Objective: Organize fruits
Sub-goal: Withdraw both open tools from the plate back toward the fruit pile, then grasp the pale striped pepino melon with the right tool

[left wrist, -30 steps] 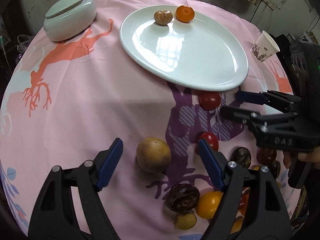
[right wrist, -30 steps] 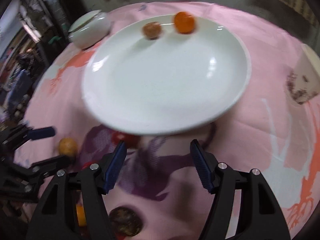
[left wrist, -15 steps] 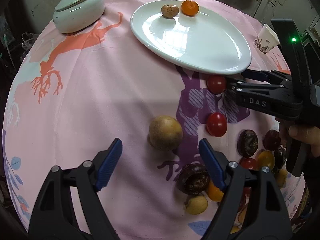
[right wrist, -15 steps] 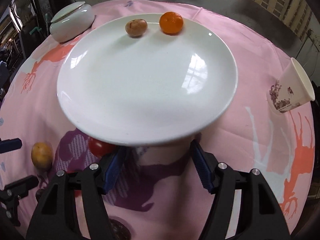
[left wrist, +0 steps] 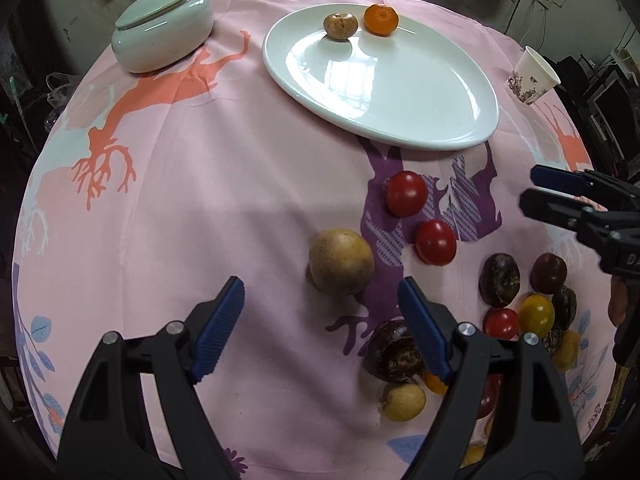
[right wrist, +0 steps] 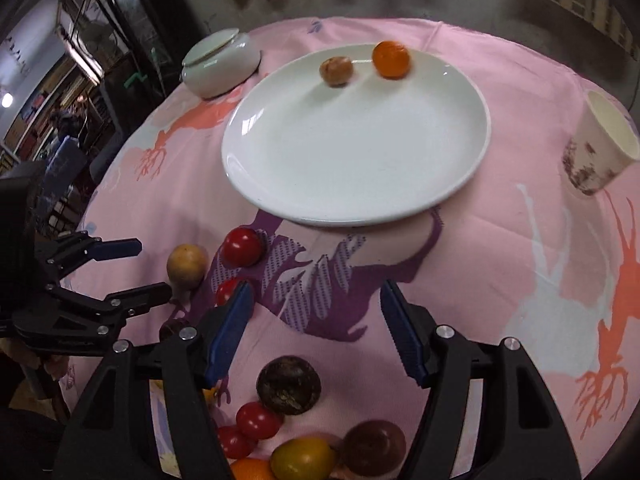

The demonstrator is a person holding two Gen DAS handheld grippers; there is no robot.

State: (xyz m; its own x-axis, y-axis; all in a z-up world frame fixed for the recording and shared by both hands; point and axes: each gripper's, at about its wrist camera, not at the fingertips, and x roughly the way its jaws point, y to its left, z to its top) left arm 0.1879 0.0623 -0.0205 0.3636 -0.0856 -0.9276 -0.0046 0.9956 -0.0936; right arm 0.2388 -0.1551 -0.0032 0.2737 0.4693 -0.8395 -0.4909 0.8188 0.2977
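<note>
Left hand-held gripper [left wrist: 320, 320] hangs open over the pink cloth on the bench [left wrist: 200, 200], nothing between its blue pads, and the big tan fruit [left wrist: 341, 267] sits just past the tips. Compared with half a second back it has barely shifted. Right hand-held gripper [right wrist: 314, 324] is open and empty too, but it has pulled back: earlier its tips were right at the plate's near rim, now there's bare cloth between them and the plate, and the loose fruit pile shows under it.

Containers, left to right: a pale lidded bowl [left wrist: 162, 38], lid on, so can't tell what's inside. Then the white plate [left wrist: 400, 92], holding just a small brown fruit [left wrist: 340, 26] and an orange [left wrist: 381, 19] side by side at its far edge. Paper cup [left wrist: 534, 76] is at far right, tipped over, inside looks empty.

Everything else is on the cloth: two red tomatoes [left wrist: 406, 193] near the plate, plus dark, yellow and red fruits [left wrist: 520, 300] bunched at the right.
</note>
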